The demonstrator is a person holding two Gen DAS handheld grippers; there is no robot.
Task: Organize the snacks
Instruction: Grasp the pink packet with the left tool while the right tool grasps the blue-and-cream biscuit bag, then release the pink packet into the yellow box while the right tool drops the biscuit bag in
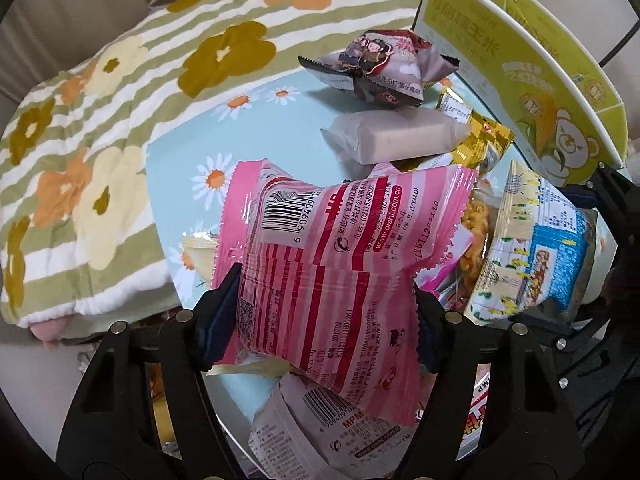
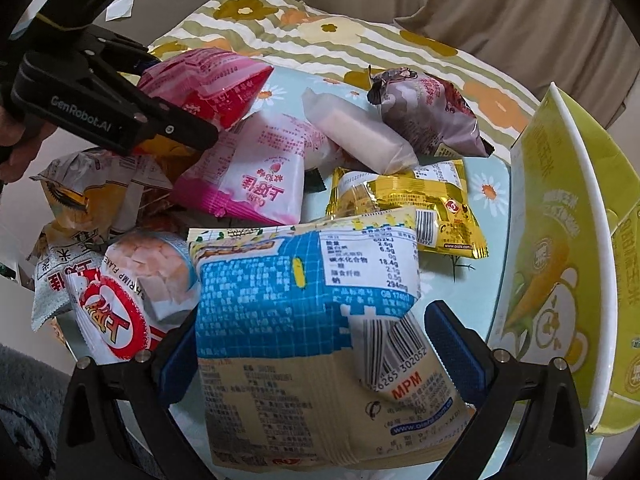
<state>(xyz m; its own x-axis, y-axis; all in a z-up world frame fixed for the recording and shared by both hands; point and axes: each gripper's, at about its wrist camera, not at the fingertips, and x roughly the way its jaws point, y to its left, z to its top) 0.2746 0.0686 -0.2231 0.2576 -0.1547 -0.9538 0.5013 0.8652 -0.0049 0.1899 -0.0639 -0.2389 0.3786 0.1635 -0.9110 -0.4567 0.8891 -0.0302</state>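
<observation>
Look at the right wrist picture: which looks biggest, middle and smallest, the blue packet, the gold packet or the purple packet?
1. blue packet, though it sits nearest the camera, so that may exaggerate it.
2 and 3. gold packet and purple packet look about alike; I would not rank them.

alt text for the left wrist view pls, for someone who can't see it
The left gripper pinches a pink striped snack bag above a daisy-print table piled with more snack packets, with a yellow-green corn box at the right.

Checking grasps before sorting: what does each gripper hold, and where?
Left gripper pinches the pink striped packet across its lower side edges. Right gripper straddles the blue-and-cream packet; its right pad stands clear.
</observation>
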